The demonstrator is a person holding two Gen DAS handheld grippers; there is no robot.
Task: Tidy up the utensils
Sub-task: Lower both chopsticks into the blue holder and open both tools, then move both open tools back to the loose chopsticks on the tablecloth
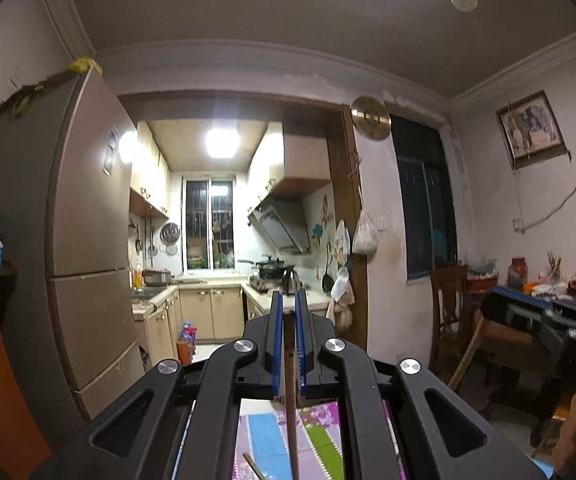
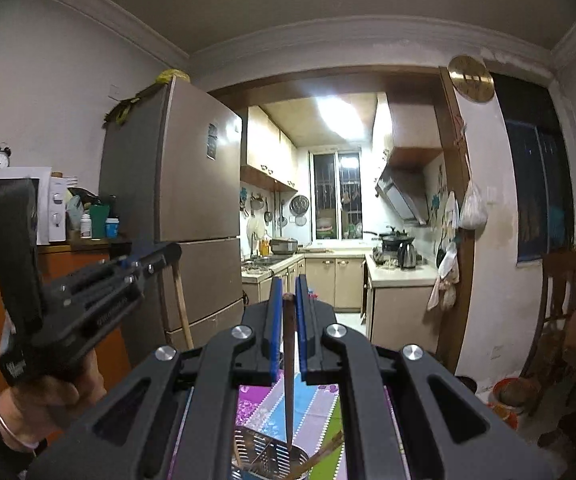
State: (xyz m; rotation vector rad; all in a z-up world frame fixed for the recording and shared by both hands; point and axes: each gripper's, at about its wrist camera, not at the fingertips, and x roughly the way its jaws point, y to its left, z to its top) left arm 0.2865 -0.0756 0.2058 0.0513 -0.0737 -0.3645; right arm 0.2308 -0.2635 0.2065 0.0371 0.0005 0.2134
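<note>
My left gripper [image 1: 288,300] is shut on a brown wooden chopstick [image 1: 290,400] that hangs down between its blue pads. A second chopstick tip [image 1: 252,466] shows below it. My right gripper [image 2: 288,286] is shut on a dark chopstick [image 2: 288,380] that points down at a perforated metal utensil holder [image 2: 261,450] with several sticks in it. Both grippers are held level, high above the table. The right gripper [image 1: 528,312] shows at the right of the left wrist view. The left gripper [image 2: 107,284], held by a hand [image 2: 47,400], shows at the left of the right wrist view.
A colourful patchwork tablecloth [image 1: 267,440] lies below both grippers. A tall fridge [image 2: 191,208] stands on the left beside an orange cabinet [image 2: 75,264] with a microwave [image 2: 15,204]. A kitchen doorway lies ahead, and a wooden chair [image 1: 448,312] and cluttered table [image 1: 560,288] stand on the right.
</note>
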